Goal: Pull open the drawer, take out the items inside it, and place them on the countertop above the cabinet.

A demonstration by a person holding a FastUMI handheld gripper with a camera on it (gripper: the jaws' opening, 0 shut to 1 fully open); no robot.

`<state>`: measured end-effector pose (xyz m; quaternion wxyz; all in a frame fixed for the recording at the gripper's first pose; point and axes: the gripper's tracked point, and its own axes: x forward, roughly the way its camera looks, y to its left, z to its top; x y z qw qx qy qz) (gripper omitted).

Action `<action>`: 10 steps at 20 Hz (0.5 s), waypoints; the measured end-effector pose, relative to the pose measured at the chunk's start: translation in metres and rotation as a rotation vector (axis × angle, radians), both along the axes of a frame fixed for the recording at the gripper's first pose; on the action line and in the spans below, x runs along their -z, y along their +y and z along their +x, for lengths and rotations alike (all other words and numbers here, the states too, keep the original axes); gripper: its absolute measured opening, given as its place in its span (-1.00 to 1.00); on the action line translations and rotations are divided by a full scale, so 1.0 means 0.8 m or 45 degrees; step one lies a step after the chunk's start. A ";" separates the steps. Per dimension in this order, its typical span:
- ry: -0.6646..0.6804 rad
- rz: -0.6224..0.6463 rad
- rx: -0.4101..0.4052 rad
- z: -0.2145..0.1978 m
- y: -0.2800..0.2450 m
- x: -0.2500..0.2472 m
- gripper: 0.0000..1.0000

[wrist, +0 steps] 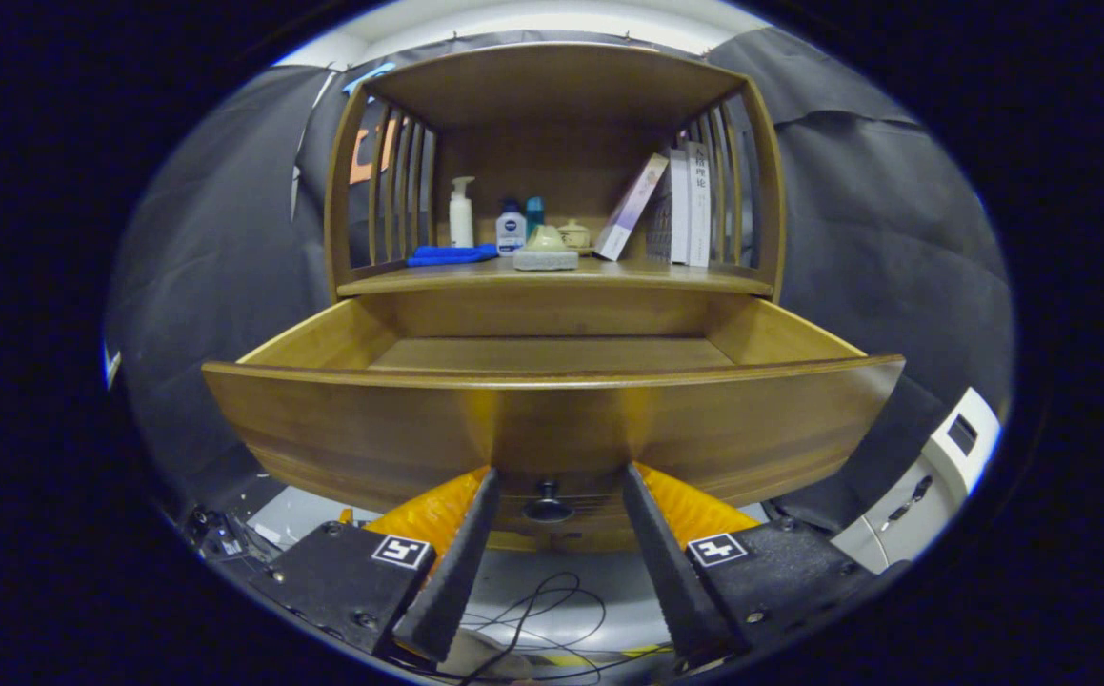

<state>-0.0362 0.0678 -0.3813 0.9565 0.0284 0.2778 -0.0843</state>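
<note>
Two fingers of the claw (552,481) stand apart, flanking the knob (548,502) of the pulled-out drawer (552,419); a cloth (451,254) and bottles (461,211) sit on the surface (666,277) above.

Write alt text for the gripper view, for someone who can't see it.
A wooden drawer stands pulled open, its visible inside bare, with the open gripper straddling the knob on its front. On the countertop beyond sit bottles, a blue cloth, a soap dish and leaning books.
</note>
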 end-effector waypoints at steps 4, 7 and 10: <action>0.014 0.020 0.006 0.003 0.001 -0.001 0.69; 0.013 0.049 0.013 0.012 0.001 -0.003 0.69; 0.000 0.084 0.018 0.034 0.000 -0.003 0.69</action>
